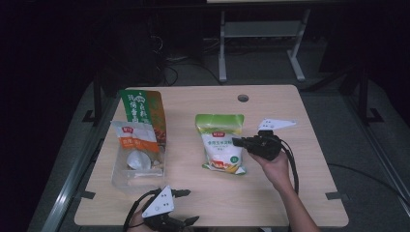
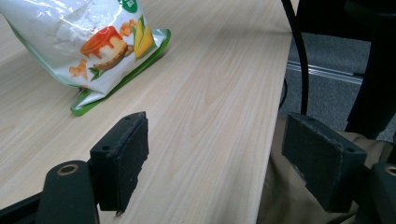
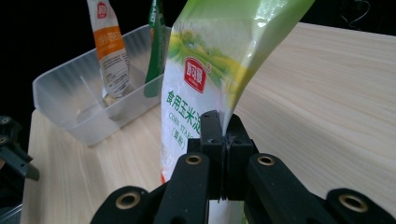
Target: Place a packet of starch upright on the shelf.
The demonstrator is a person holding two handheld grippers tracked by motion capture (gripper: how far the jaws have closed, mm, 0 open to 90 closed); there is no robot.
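A green and white bag of corn starch (image 1: 220, 142) stands in the middle of the wooden table (image 1: 290, 193). My right gripper (image 1: 237, 141) comes in from the right and is shut on the bag's side edge. In the right gripper view the jaws (image 3: 225, 140) pinch the thin side seam of the bag (image 3: 205, 60). My left gripper (image 1: 191, 207) rests at the table's front edge, open, with nothing between its pads (image 2: 123, 154). It points toward the lower corner of the bag (image 2: 93, 42).
A clear plastic bin (image 1: 121, 174) stands at the left of the table. It holds an orange and white pouch (image 1: 135, 140) and a taller green and orange bag (image 1: 145, 108). A round cable hole (image 1: 243, 98) sits near the far edge.
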